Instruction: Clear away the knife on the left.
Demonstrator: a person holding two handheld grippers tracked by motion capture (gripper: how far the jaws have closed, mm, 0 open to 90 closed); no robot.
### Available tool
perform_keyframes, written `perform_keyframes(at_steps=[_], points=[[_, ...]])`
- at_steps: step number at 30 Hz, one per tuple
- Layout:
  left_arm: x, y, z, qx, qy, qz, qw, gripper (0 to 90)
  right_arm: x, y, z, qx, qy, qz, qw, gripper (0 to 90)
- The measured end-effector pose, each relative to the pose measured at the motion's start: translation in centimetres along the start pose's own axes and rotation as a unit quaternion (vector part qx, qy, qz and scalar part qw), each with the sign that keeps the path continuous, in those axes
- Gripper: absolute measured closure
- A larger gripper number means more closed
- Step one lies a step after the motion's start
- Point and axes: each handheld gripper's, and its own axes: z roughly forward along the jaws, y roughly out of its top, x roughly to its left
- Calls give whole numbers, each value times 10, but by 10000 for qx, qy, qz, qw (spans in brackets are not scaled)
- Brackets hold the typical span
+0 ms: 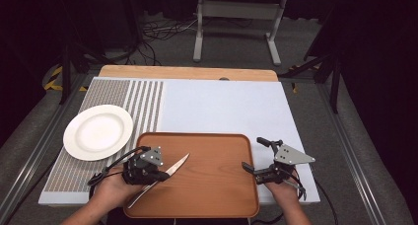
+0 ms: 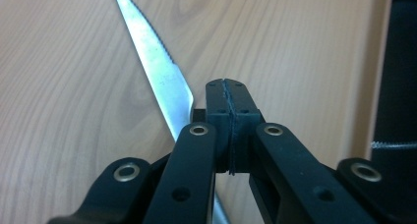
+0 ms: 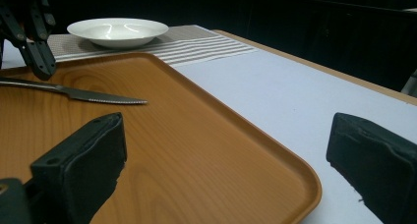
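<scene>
The left gripper (image 1: 148, 171), jaws pressed together and holding nothing, hovered just beside the knife (image 1: 170, 173), which lay on the wooden tray (image 1: 217, 185) pointing toward two o'clock. The right gripper (image 1: 252, 160), jaws spread wide, waited at the tray's three o'clock edge; the plate (image 1: 98, 131) sat well apart at ten o'clock.

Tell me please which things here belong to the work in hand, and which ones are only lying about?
In the work:
- knife, lying on the tray
- wooden tray
- left gripper, jaws shut, just beside the knife blade
- right gripper, jaws open at the tray's right edge

Lying about:
- white plate, empty, on the striped mat
</scene>
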Motion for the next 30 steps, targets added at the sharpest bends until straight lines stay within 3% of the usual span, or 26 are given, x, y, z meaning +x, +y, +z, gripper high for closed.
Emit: perform_keyframes(at_steps=[1,4,7,13,30], points=[[0,0,0,0,0,0,10000,897,0,0,0,0,0,0,10000,24],[-2,2,5,149,187,315,9992,898,0,0,0,22,1,0,10000,24],[-2,3,8,185,208,445,9986,898,0,0,0,9,-6,-5,10000,24],[1,4,13,391,209,463,9979,898,0,0,0,23,-3,-17,10000,24],[2,4,19,645,272,494,9963,900,1,0,0,11,-22,-34,10000,24]])
